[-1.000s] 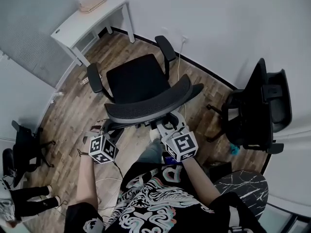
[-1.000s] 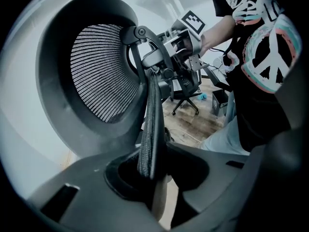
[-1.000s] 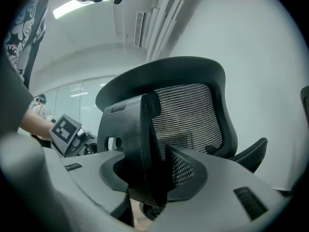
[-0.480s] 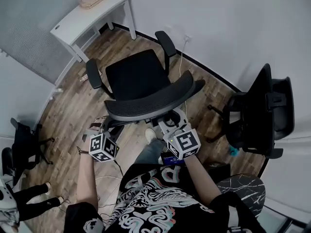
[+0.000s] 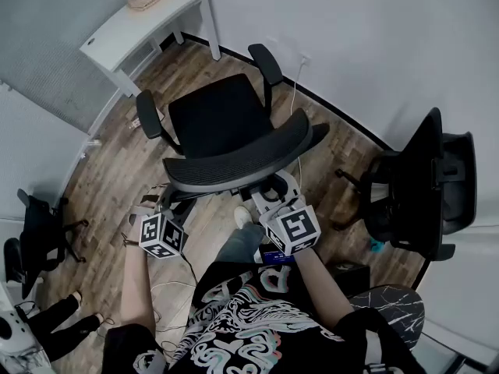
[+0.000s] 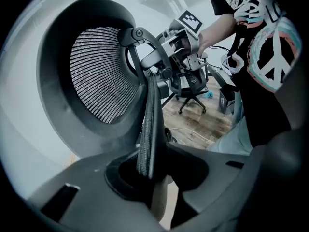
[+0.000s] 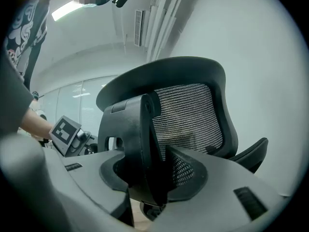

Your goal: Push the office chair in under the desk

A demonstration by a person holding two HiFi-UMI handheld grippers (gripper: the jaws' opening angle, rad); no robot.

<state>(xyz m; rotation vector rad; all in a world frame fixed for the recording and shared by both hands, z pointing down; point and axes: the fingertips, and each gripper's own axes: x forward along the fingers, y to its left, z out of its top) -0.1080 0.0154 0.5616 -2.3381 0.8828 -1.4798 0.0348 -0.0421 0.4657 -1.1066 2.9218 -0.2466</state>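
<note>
Pushing toward the white desk [image 5: 125, 33] at the upper left, I find the office chair [image 5: 218, 127] has rolled a little nearer it than a second ago, though the seat is still clear of the desk's opening. My left tongs [image 6: 150, 175] stay clamped, about half closed, on the thin left edge of the mesh backrest [image 5: 242, 166]. My right tongs [image 7: 149, 178] pinch its thicker frame with the jaws set wider. Both holds look firm, so I judge the push is working but far from done.
</note>
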